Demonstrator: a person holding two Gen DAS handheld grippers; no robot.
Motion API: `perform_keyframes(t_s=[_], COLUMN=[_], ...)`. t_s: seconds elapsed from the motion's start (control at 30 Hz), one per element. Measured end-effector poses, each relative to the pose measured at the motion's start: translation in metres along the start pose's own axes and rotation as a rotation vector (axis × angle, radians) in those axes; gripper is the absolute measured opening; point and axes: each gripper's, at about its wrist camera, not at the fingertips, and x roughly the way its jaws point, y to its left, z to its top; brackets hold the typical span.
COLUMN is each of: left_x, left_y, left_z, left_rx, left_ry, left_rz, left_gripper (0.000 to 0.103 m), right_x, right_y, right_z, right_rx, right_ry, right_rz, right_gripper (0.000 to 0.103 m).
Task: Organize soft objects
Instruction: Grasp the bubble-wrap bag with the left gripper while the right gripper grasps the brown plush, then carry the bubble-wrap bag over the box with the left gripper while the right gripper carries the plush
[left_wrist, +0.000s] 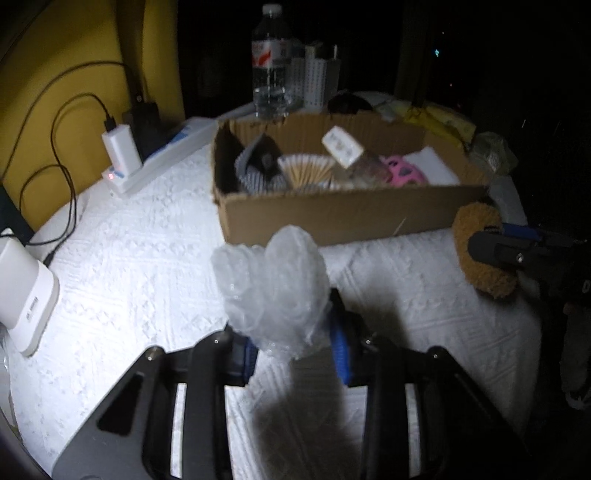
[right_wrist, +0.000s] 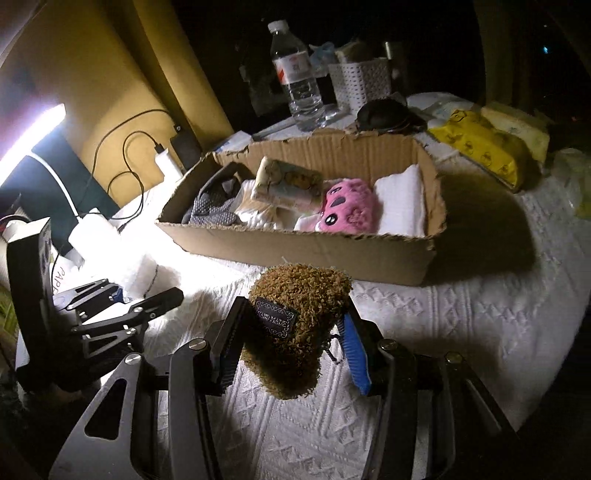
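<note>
The left gripper (left_wrist: 295, 350) is clamping a crumpled wad of clear plastic bubble wrap (left_wrist: 275, 288) between its blue-padded fingers (left_wrist: 340, 350), with the jaws drawn in close on the wad's lower end. The wad is standing up above the fingertips, over the white textured cloth (left_wrist: 147, 258) that is covering the table, just in front of the shallow brown cardboard box (left_wrist: 332, 214).

The right gripper (right_wrist: 291, 350) is holding a brown curly-pile plush piece (right_wrist: 303, 317) with a dark stitched label on its side. Its jaws are standing about half open, and both blue pads (right_wrist: 354, 350) are pressing against the plush, which is bulging up past the fingertips. In the left wrist view the same plush is showing at the right, near the box's front right corner, above the cloth.

The box is lying open on the cloth and is already holding a pink furry plush toy (right_wrist: 347, 206), a folded white cloth (right_wrist: 402, 199), a grey patterned fabric item (right_wrist: 214, 206), a fanned bundle of pale wooden sticks (left_wrist: 306, 170) and a pale printed packet (right_wrist: 291, 181).

Behind the box a clear plastic water bottle (right_wrist: 299, 81) and a white perforated plastic basket (right_wrist: 362, 81) are standing upright. A yellow printed packet (right_wrist: 484, 147) is lying to the right of the box. To the left, a white power strip (left_wrist: 162, 155) with a white charger and black cables is sitting beside the yellow wall (left_wrist: 74, 74).
</note>
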Motion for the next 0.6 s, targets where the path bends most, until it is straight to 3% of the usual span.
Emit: perform_keyframes(t_s=[0.6], left_x=[-0.042], left_y=[-0.016], left_z=[0.042], left_rx=[-0.013], left_ry=[-0.109], left_rz=[-0.017], left_gripper=[0.034], right_x=[-0.043], right_y=[-0.021], right_z=[0.021], right_rx=[0.001], right_ry=[-0.085], right_rz=[-0.029], right_gripper=[0.052])
